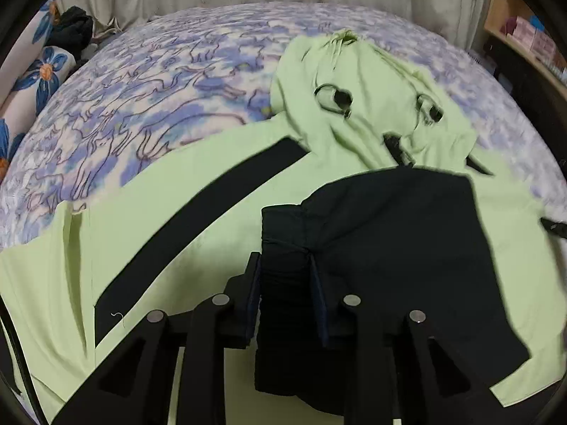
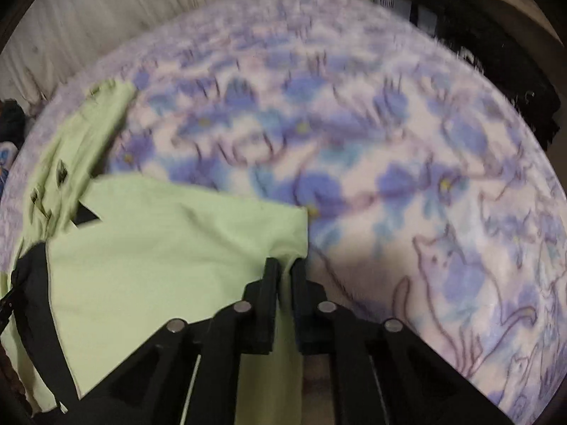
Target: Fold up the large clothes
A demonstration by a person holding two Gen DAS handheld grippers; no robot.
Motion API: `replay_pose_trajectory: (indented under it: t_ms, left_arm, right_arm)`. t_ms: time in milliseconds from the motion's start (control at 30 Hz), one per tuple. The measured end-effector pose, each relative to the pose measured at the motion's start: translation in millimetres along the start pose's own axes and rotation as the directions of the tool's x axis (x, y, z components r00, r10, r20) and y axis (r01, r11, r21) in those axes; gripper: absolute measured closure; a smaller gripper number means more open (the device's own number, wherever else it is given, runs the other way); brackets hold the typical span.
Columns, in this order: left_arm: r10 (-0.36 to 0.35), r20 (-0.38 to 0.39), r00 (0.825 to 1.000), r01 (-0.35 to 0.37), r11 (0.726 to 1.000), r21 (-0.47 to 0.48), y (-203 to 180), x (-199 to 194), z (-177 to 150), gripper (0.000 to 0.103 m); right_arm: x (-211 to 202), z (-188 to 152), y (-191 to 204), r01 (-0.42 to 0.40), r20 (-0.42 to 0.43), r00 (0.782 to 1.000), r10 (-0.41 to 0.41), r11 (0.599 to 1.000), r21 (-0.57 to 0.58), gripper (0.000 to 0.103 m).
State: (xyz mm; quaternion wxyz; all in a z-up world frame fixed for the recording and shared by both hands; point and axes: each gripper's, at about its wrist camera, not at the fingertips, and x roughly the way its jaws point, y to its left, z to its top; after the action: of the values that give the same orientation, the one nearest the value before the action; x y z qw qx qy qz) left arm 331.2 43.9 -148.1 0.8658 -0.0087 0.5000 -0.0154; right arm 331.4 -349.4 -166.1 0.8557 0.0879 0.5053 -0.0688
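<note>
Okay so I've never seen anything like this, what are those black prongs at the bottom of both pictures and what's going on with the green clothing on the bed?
Those prongs are hand-held grippers, one in each of a person's hands, each carrying a camera that looks along its fingers. The left gripper is closed on a black ribbed cuff. The right gripper pinches a light green edge of the same green-and-black garment, which has a hood. It lies spread on a bed cover printed with purple flowers and cats.
</note>
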Motion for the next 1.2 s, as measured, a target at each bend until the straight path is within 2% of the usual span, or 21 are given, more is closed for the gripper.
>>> replay_pose_trajectory:
  t_ms: [100, 167, 200, 300, 333, 400, 467, 533, 600, 667, 700, 733, 800, 867, 933, 967, 1000, 1067, 1100, 1133, 1200]
  left_arm:
    - [-0.001, 0.0, 1.0, 0.001, 1.0, -0.008, 5, -12, -3, 0.075]
    - [0.018, -0.016, 1.0, -0.018, 1.0, -0.009, 9, -26, -3, 0.07]
    - [0.033, -0.01, 0.999, -0.033, 0.999, -0.001, 8, -34, -5, 0.067]
    - [0.085, 0.059, 0.995, -0.087, 0.995, 0.043, 0, -59, -14, 0.066]
    - [0.091, 0.09, 0.992, -0.097, 0.993, 0.064, -6, -69, -18, 0.064]
    - [0.112, 0.127, 0.986, -0.12, 0.991, 0.058, -14, -81, -24, 0.062]
    - [0.09, 0.142, 0.986, -0.094, 0.995, 0.018, -19, -91, -28, 0.061]
    - [0.077, 0.158, 0.984, -0.076, 0.997, -0.009, -24, -99, -30, 0.061]
    - [0.07, 0.184, 0.98, -0.07, 0.997, -0.006, -33, -107, -35, 0.061]
    - [0.026, 0.188, 0.982, -0.025, 1.0, -0.01, -41, -109, -43, 0.051]
    - [0.006, 0.18, 0.984, -0.005, 1.0, -0.008, -45, -107, -45, 0.039]
    - [-0.012, 0.163, 0.986, 0.013, 1.0, -0.002, -51, -101, -51, 0.034]
    - [-0.003, 0.117, 0.993, 0.001, 1.0, 0.023, -62, -84, -60, 0.034]
    - [0.037, 0.079, 0.996, -0.04, 0.998, 0.049, -67, -69, -66, 0.034]
    - [0.114, 0.042, 0.993, -0.116, 0.992, 0.052, -63, -52, -70, 0.034]
    - [0.156, 0.014, 0.988, -0.156, 0.987, 0.037, -55, -43, -71, 0.034]
    - [0.165, 0.005, 0.986, -0.165, 0.986, 0.02, -49, -39, -71, 0.033]
    - [0.15, -0.003, 0.989, -0.15, 0.988, -0.04, -33, -37, -70, 0.023]
    - [0.129, -0.016, 0.992, -0.13, 0.989, -0.073, -26, -36, -70, 0.019]
    - [0.102, -0.025, 0.994, -0.104, 0.99, -0.099, -20, -34, -70, 0.019]
    - [0.089, -0.021, 0.996, -0.09, 0.991, -0.102, -17, -34, -71, 0.019]
  right_arm:
    - [-31, -4, -11, -0.058, 0.036, 0.998, 0.056, 0.997, 0.059, 0.091]
    - [-60, -12, -14, -0.101, 0.116, 0.989, 0.092, 0.992, 0.075, 0.091]
    - [-73, -18, -13, -0.122, 0.151, 0.982, 0.11, 0.99, 0.073, 0.088]
    - [-95, -39, 0, -0.187, 0.201, 0.963, 0.179, 0.982, 0.024, 0.07]
    - [-99, -47, 8, -0.204, 0.206, 0.958, 0.2, 0.979, 0.0, 0.069]
    - [-103, -62, 21, -0.246, 0.182, 0.952, 0.246, 0.969, -0.023, 0.069]
    - [-99, -79, 41, -0.332, 0.123, 0.934, 0.335, 0.942, -0.039, 0.069]
    - [-92, -91, 61, -0.36, 0.07, 0.928, 0.365, 0.93, -0.069, 0.069]
    - [-83, -106, 88, -0.348, -0.003, 0.936, 0.351, 0.927, -0.141, 0.069]
    - [-73, -120, 108, -0.348, -0.052, 0.937, 0.344, 0.918, -0.188, 0.069]
    - [-67, -124, 114, -0.342, -0.073, 0.94, 0.334, 0.919, -0.196, 0.069]
    - [-61, -126, 118, -0.323, -0.081, 0.946, 0.313, 0.924, -0.202, 0.069]
    - [-58, -129, 117, -0.289, -0.064, 0.957, 0.282, 0.932, -0.22, 0.069]
    - [-55, -126, 109, -0.249, -0.058, 0.969, 0.242, 0.943, -0.22, 0.069]
    - [-53, -123, 94, -0.199, -0.042, 0.98, 0.194, 0.957, -0.21, 0.069]
    - [-53, -121, 80, -0.141, -0.019, 0.99, 0.14, 0.97, -0.198, 0.069]
    - [-54, -121, 66, -0.095, 0.002, 0.995, 0.097, 0.979, -0.182, 0.069]
    - [-56, -121, 39, -0.03, 0.034, 0.999, 0.035, 0.99, -0.141, 0.069]
    - [-58, -122, 26, -0.037, 0.04, 0.998, 0.042, 0.993, -0.116, 0.069]
    - [-58, -123, 17, -0.035, 0.045, 0.998, 0.04, 0.995, -0.096, 0.069]
    - [-60, -125, 4, 0.038, 0.059, 0.998, -0.033, 0.996, -0.078, 0.069]
